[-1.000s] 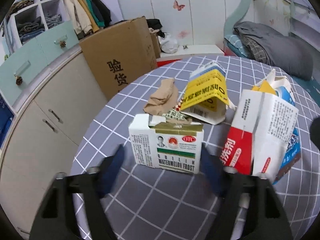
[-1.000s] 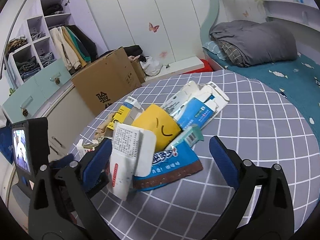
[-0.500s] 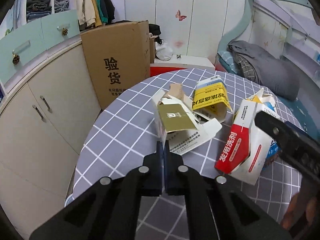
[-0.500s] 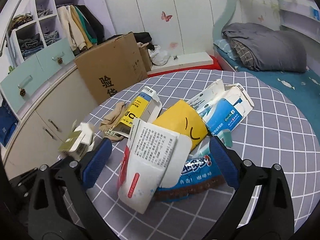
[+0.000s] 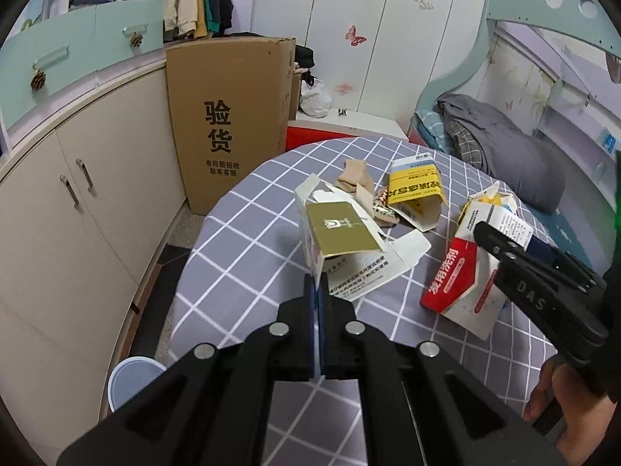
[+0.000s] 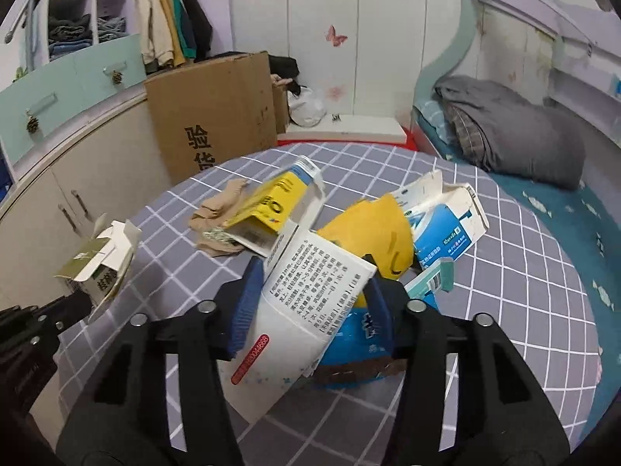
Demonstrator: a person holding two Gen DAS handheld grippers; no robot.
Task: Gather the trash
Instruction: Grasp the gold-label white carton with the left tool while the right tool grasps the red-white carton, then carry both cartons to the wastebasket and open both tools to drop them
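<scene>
Red-and-white carton (image 6: 306,303): standing tilted between the pads of the right gripper (image 6: 310,306), long axis running from low near the camera up and away; it leans on the trash pile at the middle of the grid-cloth table (image 6: 524,272).
Right gripper: jaws have just been closing — the blue pads now sit against both sides of the carton and appear to have hold of it.
Olive-topped carton (image 5: 341,240): flattened end pinched in the left gripper (image 5: 317,310), which is clamped almost fully together; the box juts forward and up, lifted on the cupboard side of the pile.
Nearer hand: the right, for everything left in the pile.
Rest of the pile: yellow carton (image 6: 271,202), beige rag (image 6: 217,209), yellow sheet (image 6: 372,229), blue-and-white box (image 6: 442,221), blue wrapper (image 6: 357,341) beneath — all touching or overlapping.
Bin: a white pail (image 5: 132,380) on the floor by the table's edge, likely the drop point.
Legible writing: "验货" on the brown shipping box (image 5: 225,124) beyond the table; red panel on the gripped carton seems to read "发用洗剂"; fine print too small.
</scene>
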